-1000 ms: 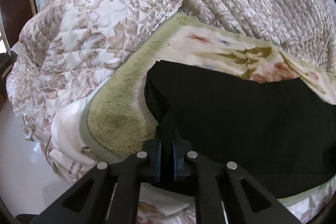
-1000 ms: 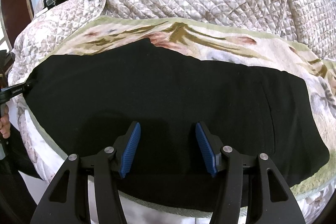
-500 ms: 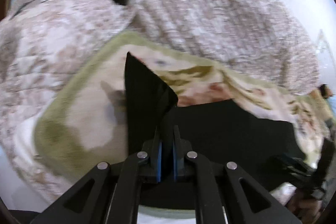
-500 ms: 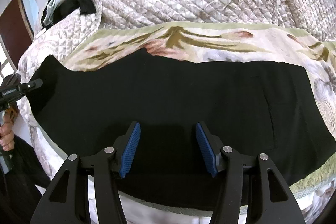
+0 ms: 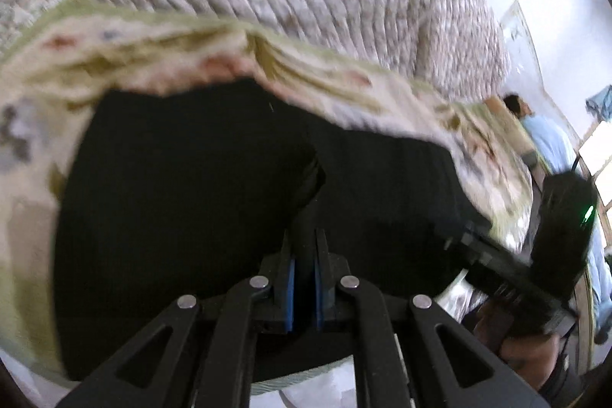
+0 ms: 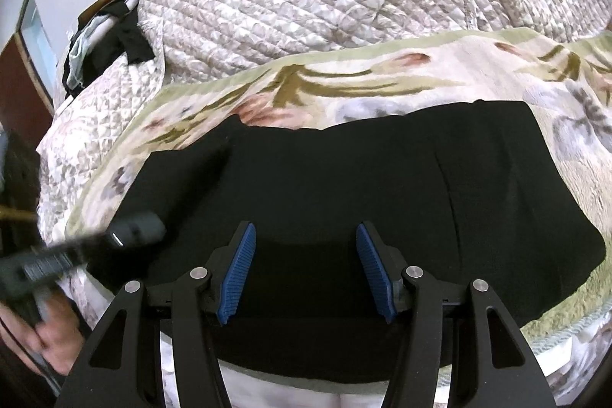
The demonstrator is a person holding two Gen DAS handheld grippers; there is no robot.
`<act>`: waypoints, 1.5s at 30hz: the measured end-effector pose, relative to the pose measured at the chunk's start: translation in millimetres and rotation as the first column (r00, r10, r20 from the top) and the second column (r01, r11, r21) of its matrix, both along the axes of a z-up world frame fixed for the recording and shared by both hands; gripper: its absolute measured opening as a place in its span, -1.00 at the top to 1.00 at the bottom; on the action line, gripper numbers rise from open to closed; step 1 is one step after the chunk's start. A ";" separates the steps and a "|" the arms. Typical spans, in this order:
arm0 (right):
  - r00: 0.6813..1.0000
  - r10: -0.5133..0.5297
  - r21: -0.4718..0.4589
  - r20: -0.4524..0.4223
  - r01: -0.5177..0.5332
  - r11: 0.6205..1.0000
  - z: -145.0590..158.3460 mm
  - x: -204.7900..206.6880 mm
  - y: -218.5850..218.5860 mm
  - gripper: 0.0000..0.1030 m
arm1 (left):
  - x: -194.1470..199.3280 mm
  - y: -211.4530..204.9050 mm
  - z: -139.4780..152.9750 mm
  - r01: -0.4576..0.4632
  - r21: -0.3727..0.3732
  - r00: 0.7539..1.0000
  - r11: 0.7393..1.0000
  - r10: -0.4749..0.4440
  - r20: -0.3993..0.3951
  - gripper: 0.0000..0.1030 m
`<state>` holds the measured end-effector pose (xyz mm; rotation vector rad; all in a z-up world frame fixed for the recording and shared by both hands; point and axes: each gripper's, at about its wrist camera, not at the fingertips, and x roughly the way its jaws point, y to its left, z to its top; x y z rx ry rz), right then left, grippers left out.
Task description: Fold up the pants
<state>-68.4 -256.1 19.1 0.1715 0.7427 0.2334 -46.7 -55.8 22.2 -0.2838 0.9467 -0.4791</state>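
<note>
My left claw is pinched on a raised end of the black pants lying across the floral blanket on the bed, my right claw gapes wide above them – I'd carry that end across low and lay it edge-to-edge, unwrinkled.
</note>
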 end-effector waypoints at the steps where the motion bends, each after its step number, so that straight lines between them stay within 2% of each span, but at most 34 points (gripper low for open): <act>1: 1.000 -0.001 0.005 -0.002 0.001 1.000 -0.3 0.5 -0.6 -0.07 | -0.2 -0.6 -2.9 0.008 -0.002 1.000 1.000 -0.008 -0.006 0.82; 3: 1.000 -0.001 0.013 -0.007 0.001 1.000 -0.9 1.2 -0.3 -0.07 | -0.6 3.7 0.6 0.012 -0.033 1.000 0.999 -0.012 -0.008 0.79; 5: 1.000 0.001 0.018 -0.011 -0.001 1.000 -1.1 2.6 -0.2 -0.07 | -3.8 9.9 9.0 0.022 -0.065 1.000 0.998 -0.022 -0.001 0.63; 8: 1.000 0.017 0.042 -0.014 -0.016 0.999 -1.2 3.2 1.2 -0.07 | -11.2 24.3 28.3 0.041 -0.108 0.998 0.993 -0.035 0.056 0.46; 10: 0.999 0.038 0.056 -0.013 -0.037 0.998 0.1 3.4 4.2 -0.08 | -11.2 39.0 37.9 0.021 -0.118 0.996 0.993 -0.011 0.088 0.31; 12: 0.998 0.065 0.065 -0.019 -0.064 0.996 0.4 4.4 9.3 -0.07 | -5.2 57.8 42.7 -0.038 -0.089 0.993 0.995 0.048 0.107 0.25; 14: 0.993 0.110 0.092 -0.037 -0.106 0.990 0.0 8.2 17.8 -0.07 | 3.8 74.2 41.6 -0.110 -0.010 0.986 0.994 0.111 0.129 0.25; 16: 0.985 0.164 0.117 -0.052 -0.157 0.981 -0.1 13.0 29.3 -0.05 | 14.9 91.6 35.1 -0.178 0.049 0.979 0.983 0.172 0.114 0.25; 19: 0.973 0.218 0.122 -0.076 -0.208 0.971 -1.4 27.0 49.5 -0.05 | 24.7 111.6 25.7 -0.236 0.077 0.967 0.969 0.226 0.115 0.25; 24: 0.960 0.233 0.135 -0.155 -0.213 0.968 -17.2 58.9 65.7 0.02 | 25.9 122.0 13.8 -0.255 0.075 0.963 0.964 0.246 0.110 0.25; 32: 0.934 0.301 0.215 -0.193 -0.259 0.942 -23.9 72.3 78.9 0.04 | 27.5 116.0 6.1 -0.243 0.074 0.967 0.967 0.235 0.099 0.25; 34: 0.936 0.296 0.231 -0.193 -0.250 0.940 -23.5 76.2 78.4 0.80 | 27.2 114.6 5.9 -0.241 0.079 0.967 0.967 0.233 0.102 0.25; 35: 0.932 0.298 0.246 -0.206 -0.245 0.938 -26.1 78.2 77.9 0.93 | 26.6 114.1 6.2 -0.242 0.083 0.967 0.967 0.233 0.105 0.25; 40: 0.954 0.273 0.220 -0.126 -0.241 0.945 -9.1 63.3 72.4 0.94 | 24.1 114.6 10.3 -0.245 0.089 0.964 0.965 0.233 0.132 0.25; 42: 0.959 0.244 0.185 -0.143 -0.216 0.959 -13.5 67.7 68.2 0.93 | 25.8 112.8 9.2 -0.242 0.088 0.965 0.966 0.231 0.125 0.25; 44: 0.956 0.220 0.207 -0.195 -0.179 0.962 -26.8 74.2 62.0 0.93 | 27.3 109.9 7.6 -0.234 0.088 0.968 0.968 0.224 0.114 0.25; 45: 0.958 0.215 0.213 -0.188 -0.174 0.961 -26.9 72.8 60.2 0.93 | 27.4 108.2 7.9 -0.232 0.089 0.968 0.969 0.221 0.114 0.25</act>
